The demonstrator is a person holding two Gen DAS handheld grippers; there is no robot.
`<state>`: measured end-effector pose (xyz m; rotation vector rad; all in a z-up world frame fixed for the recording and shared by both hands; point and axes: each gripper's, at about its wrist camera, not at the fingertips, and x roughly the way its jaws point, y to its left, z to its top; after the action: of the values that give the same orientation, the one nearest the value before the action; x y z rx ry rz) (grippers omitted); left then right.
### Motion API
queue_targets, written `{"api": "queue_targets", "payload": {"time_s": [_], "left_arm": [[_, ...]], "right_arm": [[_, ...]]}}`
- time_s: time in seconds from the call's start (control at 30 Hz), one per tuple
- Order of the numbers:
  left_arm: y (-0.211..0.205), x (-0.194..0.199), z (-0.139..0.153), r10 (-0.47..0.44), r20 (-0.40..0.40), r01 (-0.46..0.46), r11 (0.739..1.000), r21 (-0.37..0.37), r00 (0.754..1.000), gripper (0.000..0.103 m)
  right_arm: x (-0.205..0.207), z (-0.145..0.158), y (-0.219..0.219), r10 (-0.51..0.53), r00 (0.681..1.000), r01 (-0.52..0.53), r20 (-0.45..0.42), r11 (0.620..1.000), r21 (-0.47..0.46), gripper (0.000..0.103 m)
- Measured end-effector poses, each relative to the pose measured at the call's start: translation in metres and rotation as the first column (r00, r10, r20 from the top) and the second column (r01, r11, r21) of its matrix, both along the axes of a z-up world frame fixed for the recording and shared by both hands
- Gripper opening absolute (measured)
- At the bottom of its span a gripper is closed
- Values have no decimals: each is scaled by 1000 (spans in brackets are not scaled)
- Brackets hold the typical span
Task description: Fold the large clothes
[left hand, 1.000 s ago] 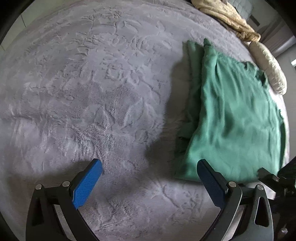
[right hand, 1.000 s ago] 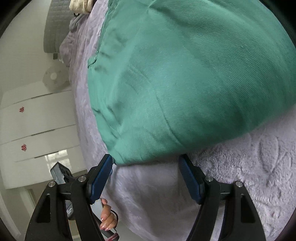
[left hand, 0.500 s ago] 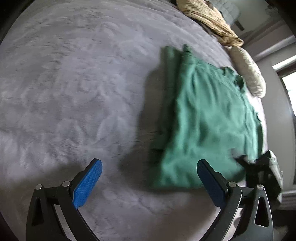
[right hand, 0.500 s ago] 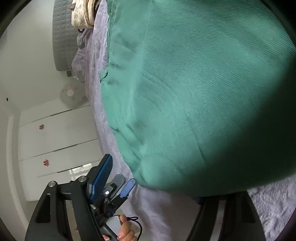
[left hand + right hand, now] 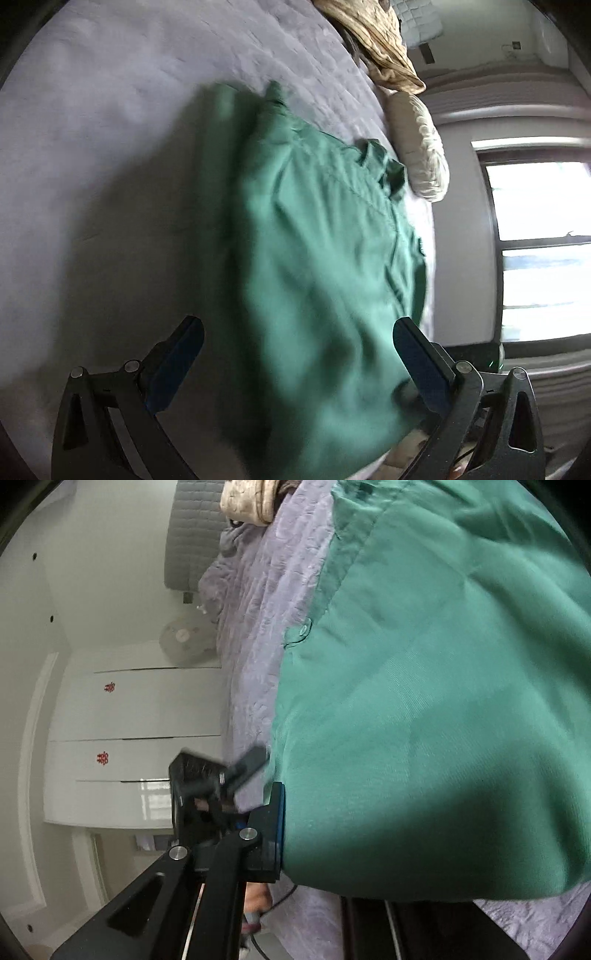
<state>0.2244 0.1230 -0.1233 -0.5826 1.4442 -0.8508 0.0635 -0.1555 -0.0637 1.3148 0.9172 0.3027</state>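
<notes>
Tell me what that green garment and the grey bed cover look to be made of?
The green garment looks like a matte woven cloth, maybe cotton: fine diagonal ribbing and soft creases show. The grey bed cover seems a plush, fleecy fabric, with an embossed pattern pressed into its nap.

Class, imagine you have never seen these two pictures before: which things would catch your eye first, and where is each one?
The green garment dominates both views, lying partly folded on the grey bedspread, its near edge between the open jaws of the left gripper. In the right wrist view the cloth covers most of the right gripper, so only one blue pad shows. A bright window glows at the right, with a cream pillow beyond the garment.
</notes>
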Motion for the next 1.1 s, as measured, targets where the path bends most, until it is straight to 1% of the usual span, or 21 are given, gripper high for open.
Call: {"api": "queue_targets", "payload": {"time_s": [0.03, 0.1, 0.2, 0.23, 0.33, 0.43, 0.53, 0.6, 0.67, 0.7, 0.73, 0.77, 0.8, 0.83, 0.87, 0.9, 0.93, 0.97, 1.0, 1.03, 1.1], "left_arm": [[-4, 3, 0, -8, -3, 8, 1000, -3, 1000, 103], [-19, 6, 0, -26, 1, 26, 999, 21, 1000, 103], [-40, 6, -1, -67, 33, 64, 993, 103, 997, 103], [-46, 4, -4, -84, 43, 76, 985, 158, 996, 103], [-57, 0, -11, -103, 65, 85, 967, 241, 993, 103], [-61, -4, -10, -110, 98, 81, 962, 262, 989, 103], [-63, -5, -9, -107, 108, 73, 957, 280, 988, 103], [-64, -5, -8, -92, 114, 56, 956, 287, 989, 103], [-63, -6, -8, -66, 132, 25, 955, 296, 989, 102], [-62, -5, -7, -55, 145, 8, 952, 306, 988, 97], [-64, -6, -7, -47, 164, -12, 941, 338, 985, 91], [-64, -5, -7, -48, 180, -23, 928, 372, 982, 76], [-67, -5, -7, -57, 197, -28, 913, 408, 979, 56], [-68, -6, -5, -70, 219, -30, 907, 421, 973, 47], [-68, -6, -3, -70, 231, -34, 909, 416, 971, 30], [-67, -6, 0, -67, 236, -37, 912, 409, 969, 22], [-67, -7, 6, -61, 249, -43, 918, 393, 967, 20], [-67, -8, 11, -59, 262, -48, 922, 384, 963, 17], [-67, -9, 18, -58, 274, -50, 928, 369, 960, 17], [-69, -10, 26, -52, 286, -52, 938, 342, 957, 17], [-75, -15, 48, -36, 301, -46, 964, 263, 953, 14]], "right_arm": [[1, 0, 0, 6, 1000, -6, -2, 1000, -6, 9], [2, -2, 3, 16, 1000, -16, -9, 1000, -16, 9], [1, -7, 11, 50, 998, -52, -27, 997, -63, 9], [2, -10, 15, 69, 997, -72, -43, 994, -84, 9], [-1, -24, 22, 113, 989, -123, -98, 987, -106, 10], [-7, -32, 28, 171, 975, -187, -142, 977, -106, 16], [-18, -30, 30, 249, 953, -274, -174, 952, -139, 20], [-30, -22, 24, 282, 940, -316, -193, 932, -178, 27], [-40, -12, 11, 271, 942, -312, -199, 925, -216, 55], [-45, -5, 2, 255, 947, -298, -193, 923, -243, 61], [-49, 3, -6, 240, 953, -284, -183, 920, -270, 62], [-52, 12, -16, 217, 961, -262, -171, 914, -309, 62], [-52, 20, -25, 190, 969, -236, -160, 907, -348, 62], [-55, 29, -37, 153, 978, -199, -145, 896, -397, 58], [-54, 35, -47, 119, 984, -168, -136, 883, -438, 39], [-54, 37, -57, 89, 986, -146, -140, 866, -478, 24], [-52, 35, -68, 54, 985, -133, -163, 843, -521, 5], [-50, 30, -74, 30, 983, -125, -182, 834, -537, 5], [-49, 21, -81, 12, 980, -118, -197, 834, -539, 5], [-49, 11, -85, 11, 978, -123, -210, 839, -530, 5], [-47, -14, -87, 22, 964, -158, -264, 848, -506, 4]]}}
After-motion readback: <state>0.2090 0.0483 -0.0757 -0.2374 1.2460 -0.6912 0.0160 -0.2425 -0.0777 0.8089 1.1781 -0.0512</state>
